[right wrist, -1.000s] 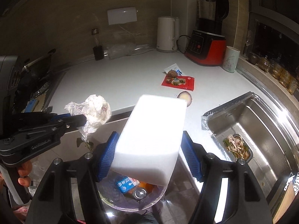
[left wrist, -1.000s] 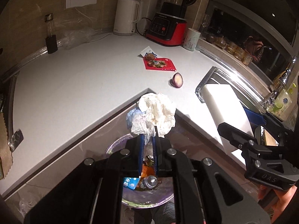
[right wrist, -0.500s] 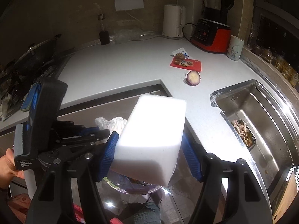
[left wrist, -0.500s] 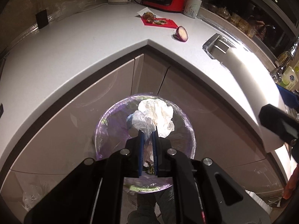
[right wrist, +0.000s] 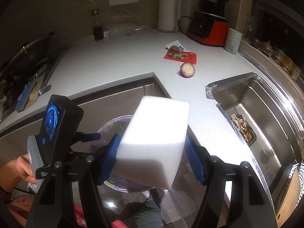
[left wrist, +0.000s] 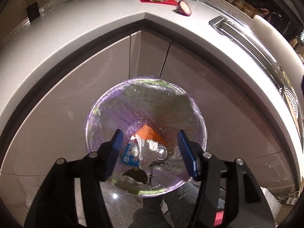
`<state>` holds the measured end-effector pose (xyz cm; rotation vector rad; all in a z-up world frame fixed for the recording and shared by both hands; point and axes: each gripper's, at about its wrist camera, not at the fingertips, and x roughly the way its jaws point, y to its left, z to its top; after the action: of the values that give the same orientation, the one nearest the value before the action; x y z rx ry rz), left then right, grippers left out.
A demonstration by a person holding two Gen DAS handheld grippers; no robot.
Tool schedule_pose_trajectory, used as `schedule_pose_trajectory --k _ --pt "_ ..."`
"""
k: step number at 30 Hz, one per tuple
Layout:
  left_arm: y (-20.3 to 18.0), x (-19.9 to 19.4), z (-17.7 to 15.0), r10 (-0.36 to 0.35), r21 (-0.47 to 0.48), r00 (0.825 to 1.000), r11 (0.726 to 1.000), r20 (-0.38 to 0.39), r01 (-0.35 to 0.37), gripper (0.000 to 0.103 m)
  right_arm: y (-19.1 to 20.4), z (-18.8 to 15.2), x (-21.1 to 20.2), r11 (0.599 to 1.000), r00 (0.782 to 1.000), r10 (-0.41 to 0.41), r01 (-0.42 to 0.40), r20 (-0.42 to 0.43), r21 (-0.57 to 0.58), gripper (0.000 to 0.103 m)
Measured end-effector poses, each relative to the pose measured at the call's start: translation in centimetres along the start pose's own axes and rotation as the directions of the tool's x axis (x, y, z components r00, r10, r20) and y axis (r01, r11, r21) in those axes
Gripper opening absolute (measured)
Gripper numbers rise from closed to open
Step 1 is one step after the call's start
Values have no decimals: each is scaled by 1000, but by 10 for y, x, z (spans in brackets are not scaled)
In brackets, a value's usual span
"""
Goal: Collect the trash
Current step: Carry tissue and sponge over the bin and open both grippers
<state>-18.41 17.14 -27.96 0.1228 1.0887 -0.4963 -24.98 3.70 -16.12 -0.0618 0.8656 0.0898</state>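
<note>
My left gripper (left wrist: 150,150) hangs over the round bin (left wrist: 197,110) lined with a purple bag, its jaws opening and nothing between them. The crumpled white tissue (left wrist: 149,148) lies down in the bin beside a blue carton (left wrist: 129,154), a can (left wrist: 161,153) and an orange net (left wrist: 150,134). My right gripper (right wrist: 153,156) is shut on a white foam block (right wrist: 153,142), held above the bin's right side (right wrist: 117,122). A halved red onion (right wrist: 187,70) and a red wrapper with scraps (right wrist: 180,56) lie on the white counter (right wrist: 114,64).
A steel sink (right wrist: 252,114) with scraps in its strainer lies to the right. Kettle (right wrist: 169,15), red blender (right wrist: 209,24) and cup (right wrist: 232,40) stand at the back. A pan and a phone (right wrist: 24,95) are at left. A person's hand (right wrist: 17,172) holds the left gripper.
The left gripper sank over the bin, its jaws parted, and the tissue dropped from them into the bin. The right gripper kept its hold on the foam block.
</note>
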Motion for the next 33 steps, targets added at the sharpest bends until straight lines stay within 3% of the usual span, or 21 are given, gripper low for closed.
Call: schedule_pose_trajectory --k 4,11,25,28,30,33 --pt "-4 -14 7 -17 4 1000 1000 22 17 60 -3 -1 2 1000 1000 9 -9 -3 3 68" --pt "-9 -53 6 16 47 994 999 106 -21 79 -5 1 27 999 999 52 -52 -15 -10 68" --pt "38 -95 -19 111 -43 986 993 125 -107 84 28 -20 114 987 981 143 -151 -131 -55 69" --pt "44 -102 -19 126 -55 983 991 133 -120 84 35 -26 128 984 977 156 -166 -148 -57 72" --pt "46 -106 -18 130 -63 982 991 137 -122 84 39 -28 134 983 973 163 -175 -163 -59 86" --pt "48 -110 -14 136 -68 980 990 148 -127 84 40 -26 137 983 972 163 -175 -168 -61 89"
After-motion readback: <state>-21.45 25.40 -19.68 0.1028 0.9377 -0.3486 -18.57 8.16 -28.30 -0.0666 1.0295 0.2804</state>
